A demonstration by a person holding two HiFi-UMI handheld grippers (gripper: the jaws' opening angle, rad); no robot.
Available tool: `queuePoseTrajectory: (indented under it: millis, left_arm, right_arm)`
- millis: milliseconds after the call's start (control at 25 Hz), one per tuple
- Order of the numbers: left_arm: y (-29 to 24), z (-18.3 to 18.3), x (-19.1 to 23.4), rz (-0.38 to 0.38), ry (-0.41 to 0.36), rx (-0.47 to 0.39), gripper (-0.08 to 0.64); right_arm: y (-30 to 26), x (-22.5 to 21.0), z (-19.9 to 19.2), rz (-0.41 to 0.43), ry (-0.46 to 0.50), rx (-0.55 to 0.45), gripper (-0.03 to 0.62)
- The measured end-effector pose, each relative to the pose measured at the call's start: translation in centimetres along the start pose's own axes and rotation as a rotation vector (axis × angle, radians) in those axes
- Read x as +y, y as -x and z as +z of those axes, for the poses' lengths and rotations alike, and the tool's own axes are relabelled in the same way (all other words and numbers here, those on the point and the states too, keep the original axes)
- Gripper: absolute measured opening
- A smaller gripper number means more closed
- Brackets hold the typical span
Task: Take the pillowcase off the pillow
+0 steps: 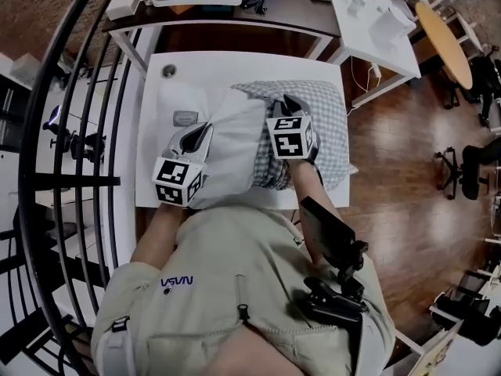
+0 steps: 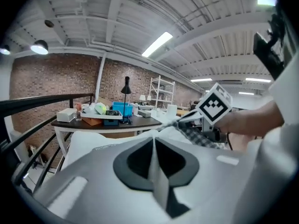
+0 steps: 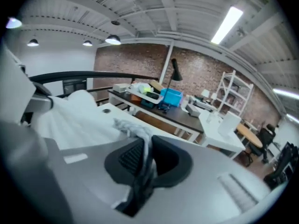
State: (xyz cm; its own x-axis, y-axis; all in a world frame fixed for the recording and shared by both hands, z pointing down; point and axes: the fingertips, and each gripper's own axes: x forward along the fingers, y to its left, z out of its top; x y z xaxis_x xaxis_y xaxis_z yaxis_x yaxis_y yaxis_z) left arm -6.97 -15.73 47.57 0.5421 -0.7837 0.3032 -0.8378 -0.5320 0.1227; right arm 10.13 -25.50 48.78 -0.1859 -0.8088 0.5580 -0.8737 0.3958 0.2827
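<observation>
The left claw (image 2: 153, 146) is pinching the white pillow (image 1: 235, 155), anchoring it; the right claw (image 3: 145, 146) is clamping the checked pillowcase (image 1: 325, 116), evidently for drawing it off.

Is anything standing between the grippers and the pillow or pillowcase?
Nothing visible does. The left gripper is shut on the white pillow and the right gripper on the checked pillowcase, each pinching its fabric directly.

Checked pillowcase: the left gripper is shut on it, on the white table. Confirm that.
Wrong gripper: the right gripper is shut on the checked pillowcase, on the white table. The right gripper view shows checked cloth pinched between its fingers; the left gripper grips the white pillow.
</observation>
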Motion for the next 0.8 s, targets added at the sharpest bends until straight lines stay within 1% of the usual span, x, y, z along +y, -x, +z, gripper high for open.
queuePoseTrajectory:
  millis: [80, 120, 200, 240, 320, 360, 400, 440, 520, 600, 640, 680, 720, 800]
  left_arm:
    - [1.9, 1.3, 1.0, 0.028, 0.053, -0.056, 0.014]
    - [2.5, 1.6, 1.4, 0.037, 0.075, -0.07, 0.014]
    - [3.0, 0.8, 1.9, 0.045, 0.111, -0.058, 0.015]
    - [2.8, -0.4, 2.0, 0.044, 0.135, -0.036, 0.015]
    - [2.1, -3.3, 2.3, 0.042, 0.198, 0.017, 0.015]
    - [1.7, -4.3, 2.5, 0.044, 0.215, 0.037, 0.016]
    - [1.4, -4.7, 2.6, 0.047, 0.208, 0.048, 0.021]
    - [1.3, -4.3, 2.5, 0.049, 0.176, 0.048, 0.032]
    - [1.5, -1.6, 1.5, 0.039, 0.068, 0.005, 0.065]
    - [1.5, 2.4, -0.2, 0.0, -0.04, -0.076, 0.069]
    - [0.9, 4.0, -0.9, -0.025, -0.086, -0.105, 0.071]
    - [-0.3, 5.2, -1.5, -0.048, -0.126, -0.116, 0.08]
    - [-1.8, 5.8, -1.8, -0.067, -0.156, -0.109, 0.112]
    - [-5.7, 5.7, -1.8, -0.093, -0.193, -0.044, 0.203]
  right_arm:
    - [0.0, -4.0, -1.0, -0.068, -0.088, 0.012, 0.023]
    - [-0.1, -5.6, -2.0, -0.088, -0.129, 0.027, 0.023]
    - [-0.5, -7.2, -4.8, -0.105, -0.192, 0.065, 0.023]
    - [-0.8, -7.2, -6.3, -0.106, -0.204, 0.083, 0.023]
    - [-1.1, -5.9, -8.1, -0.098, -0.183, 0.09, 0.021]
    - [-1.2, -5.2, -8.2, -0.088, -0.165, 0.078, 0.021]
    - [-1.2, -4.6, -8.1, -0.076, -0.154, 0.062, 0.021]
    - [-1.2, -4.2, -7.9, -0.064, -0.147, 0.048, 0.021]
    - [-1.0, -3.6, -7.7, -0.045, -0.135, 0.024, 0.023]
    - [-0.6, -3.0, -7.8, -0.033, -0.118, 0.008, 0.023]
    - [-0.4, -2.7, -7.8, -0.031, -0.105, 0.002, 0.023]
    - [-0.2, -2.4, -7.8, -0.032, -0.086, -0.002, 0.023]
    - [0.0, -2.1, -7.8, -0.034, -0.065, -0.005, 0.023]
    - [0.4, -1.5, -7.8, -0.034, -0.033, -0.011, 0.023]
